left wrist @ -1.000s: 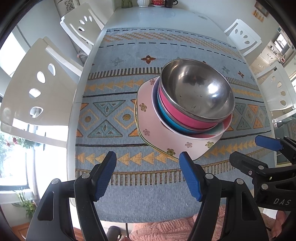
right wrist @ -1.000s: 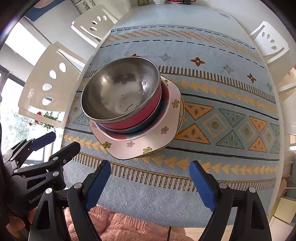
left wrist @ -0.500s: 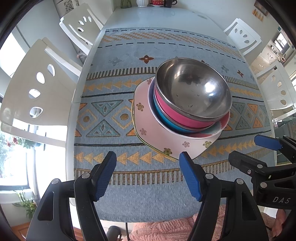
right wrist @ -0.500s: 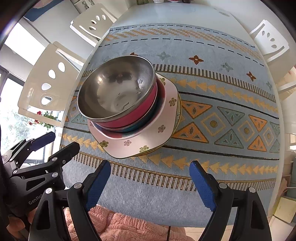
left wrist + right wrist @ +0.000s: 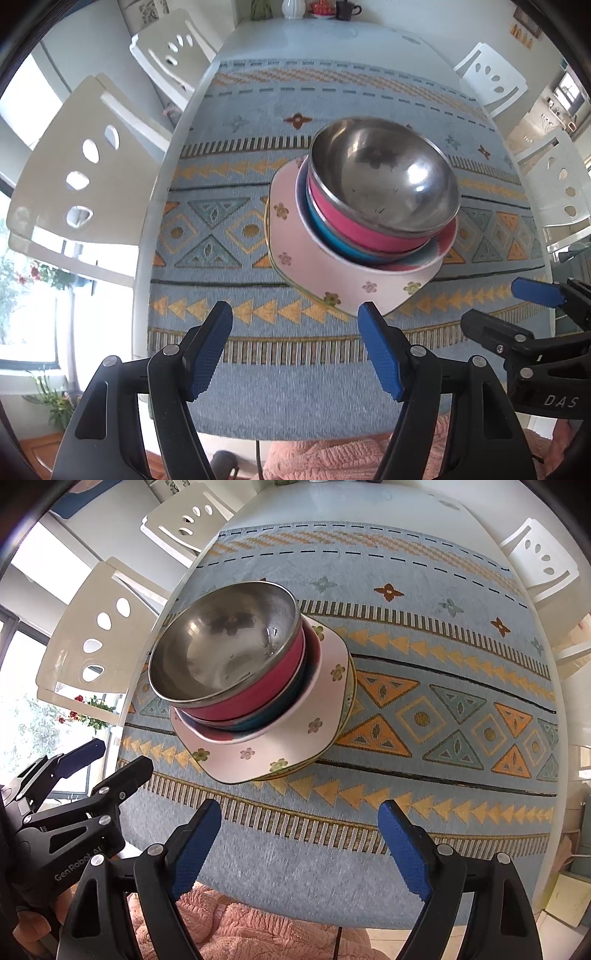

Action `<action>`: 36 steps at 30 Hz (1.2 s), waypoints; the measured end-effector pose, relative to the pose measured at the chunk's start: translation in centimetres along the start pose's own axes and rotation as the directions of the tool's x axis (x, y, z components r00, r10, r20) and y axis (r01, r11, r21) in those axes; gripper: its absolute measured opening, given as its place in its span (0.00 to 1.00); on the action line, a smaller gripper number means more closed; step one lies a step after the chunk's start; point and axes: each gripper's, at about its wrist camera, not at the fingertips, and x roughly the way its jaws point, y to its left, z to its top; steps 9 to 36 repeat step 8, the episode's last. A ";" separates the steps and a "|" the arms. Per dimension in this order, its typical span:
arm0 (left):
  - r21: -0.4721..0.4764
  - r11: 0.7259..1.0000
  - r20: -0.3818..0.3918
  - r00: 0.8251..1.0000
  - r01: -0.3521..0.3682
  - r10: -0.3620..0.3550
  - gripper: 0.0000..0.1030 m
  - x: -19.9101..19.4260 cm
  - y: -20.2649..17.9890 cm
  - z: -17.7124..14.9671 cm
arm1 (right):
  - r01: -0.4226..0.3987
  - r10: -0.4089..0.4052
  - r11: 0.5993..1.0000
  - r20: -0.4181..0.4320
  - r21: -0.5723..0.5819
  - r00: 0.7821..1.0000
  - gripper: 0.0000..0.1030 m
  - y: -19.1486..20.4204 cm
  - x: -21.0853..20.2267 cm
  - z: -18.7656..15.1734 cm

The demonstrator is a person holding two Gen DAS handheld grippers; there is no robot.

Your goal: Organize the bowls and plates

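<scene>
Nearest the cameras, the left gripper [image 5: 295, 339] and right gripper [image 5: 301, 830] hang spread wide and empty over the near edge of the patterned cloth [image 5: 236, 122], barely shifted over the last second, so the stacking looks finished. Beyond them stands the stack: a steel bowl [image 5: 384, 177] nested in pink and blue bowls on a flowered pink plate [image 5: 295, 254], mid-table.
</scene>
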 end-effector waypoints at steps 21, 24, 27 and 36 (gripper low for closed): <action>0.023 0.991 0.013 0.991 -0.135 0.135 0.99 0.0 -0.6 0.6 | -0.012 0.012 1.000 -0.016 0.019 1.000 0.83 -1.1 0.2 -0.2; 0.023 0.991 0.013 0.991 -0.135 0.135 0.99 0.0 -0.6 0.6 | -0.012 0.012 1.000 -0.016 0.019 1.000 0.83 -1.1 0.2 -0.2; 0.023 0.991 0.013 0.991 -0.135 0.135 0.99 0.0 -0.6 0.6 | -0.012 0.012 1.000 -0.016 0.019 1.000 0.83 -1.1 0.2 -0.2; 0.023 0.991 0.013 0.991 -0.135 0.135 0.99 0.0 -0.6 0.6 | -0.012 0.012 1.000 -0.016 0.019 1.000 0.83 -1.1 0.2 -0.2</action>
